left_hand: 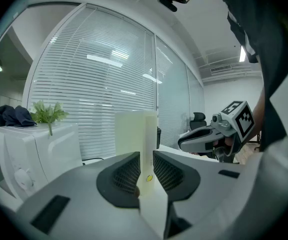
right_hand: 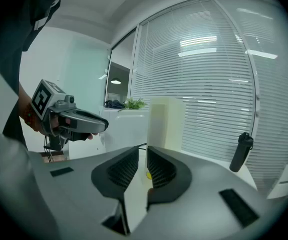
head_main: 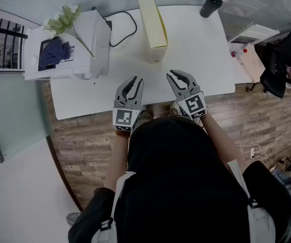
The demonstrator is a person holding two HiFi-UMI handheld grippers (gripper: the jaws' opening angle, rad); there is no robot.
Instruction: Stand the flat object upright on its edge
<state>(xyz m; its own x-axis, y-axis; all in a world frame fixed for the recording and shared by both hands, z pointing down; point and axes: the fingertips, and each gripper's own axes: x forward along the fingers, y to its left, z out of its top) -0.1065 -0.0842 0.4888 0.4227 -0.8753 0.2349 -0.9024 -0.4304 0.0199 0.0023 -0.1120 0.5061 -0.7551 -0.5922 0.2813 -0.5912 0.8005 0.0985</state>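
Observation:
A pale yellow flat box [head_main: 153, 27] stands upright on its long edge at the far middle of the white table [head_main: 201, 54]. It also rises straight ahead in the left gripper view [left_hand: 133, 134] and in the right gripper view [right_hand: 166, 121]. My left gripper [head_main: 135, 79] hovers by the table's front edge, well short of the box, its jaws apart and empty [left_hand: 146, 170]. Beside it, my right gripper [head_main: 174, 73] also sits near the front edge, with only a narrow empty gap between its pads [right_hand: 142, 169]. Neither gripper touches the box.
A white appliance [head_main: 79, 44] at the table's left end carries a dark blue cloth [head_main: 53, 53] and a sprig of flowers [head_main: 64, 19]. A black cable [head_main: 122, 29] loops beside it. A black bottle [head_main: 211, 5] stands at the far right corner. Wooden floor lies below the front edge.

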